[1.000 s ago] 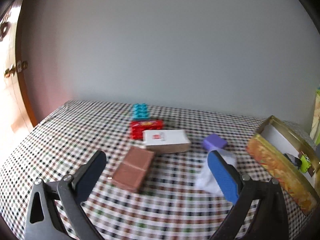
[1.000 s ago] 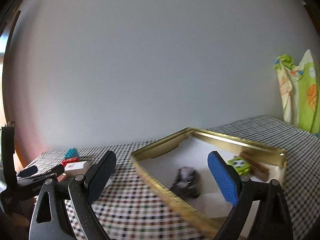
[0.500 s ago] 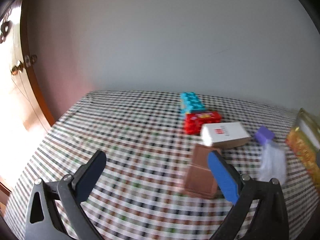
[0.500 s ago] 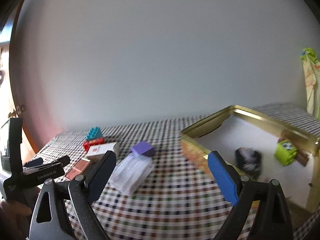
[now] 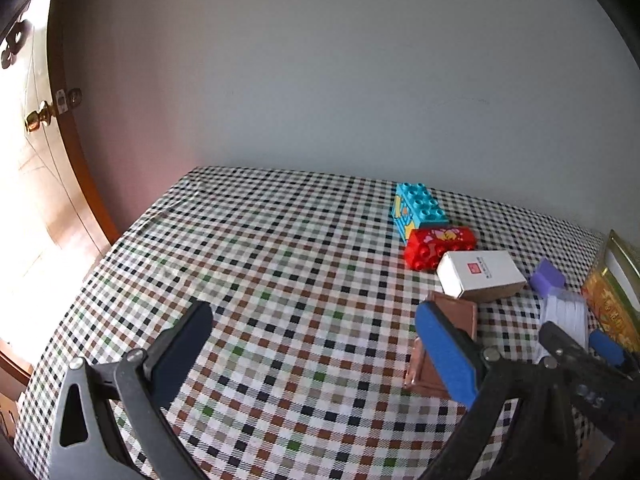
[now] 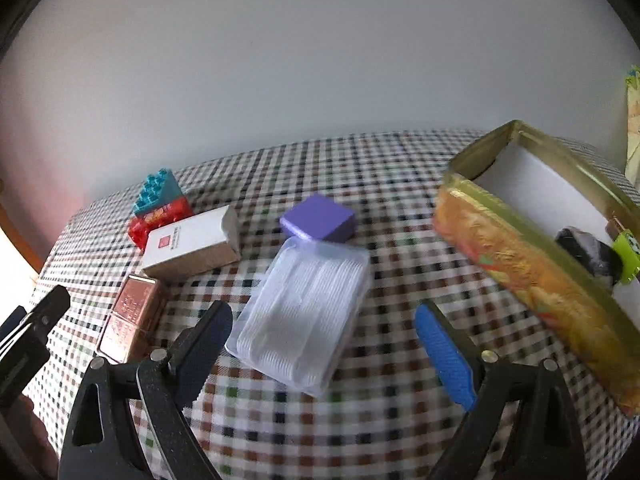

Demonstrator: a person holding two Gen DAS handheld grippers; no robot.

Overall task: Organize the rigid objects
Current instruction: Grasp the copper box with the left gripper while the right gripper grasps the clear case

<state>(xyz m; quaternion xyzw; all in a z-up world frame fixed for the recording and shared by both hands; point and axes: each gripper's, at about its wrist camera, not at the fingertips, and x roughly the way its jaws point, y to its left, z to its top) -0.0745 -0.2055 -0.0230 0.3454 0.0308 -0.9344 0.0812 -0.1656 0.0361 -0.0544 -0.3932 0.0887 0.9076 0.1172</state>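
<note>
Fingers of both grippers are spread wide, with nothing held between them. On the left gripper (image 5: 316,350), bare checked counter (image 5: 280,264) lies between the fingers; the blue-padded finger (image 5: 444,354) partly covers a brown flat case (image 5: 456,312). Just beyond that finger a white carton (image 5: 480,274) is seen lying flat, and beyond it a red brick (image 5: 438,246) touching a turquoise brick (image 5: 418,208). To the outside of the same finger a purple block (image 5: 547,278) and a clear plastic pack (image 5: 566,316) are recorded, with the gold tin (image 5: 612,304) at the frame edge.

On the right gripper (image 6: 324,344), the clear plastic pack (image 6: 306,312) lies directly ahead, its near end reaching between the fingers — no contact with either pad is seen. The purple block (image 6: 318,218) sits at the pack's far end, touching or just overlapping it. Outside the dark finger (image 6: 200,346) lie the brown flat case (image 6: 130,318) and the white carton (image 6: 192,242), with the two bricks beyond. Outside the blue finger (image 6: 444,354) the open gold tin (image 6: 532,264) stands on the counter — a dark object (image 6: 592,256) and a lime-green piece (image 6: 626,252) are noted inside it. This view is slightly blurred.
</note>
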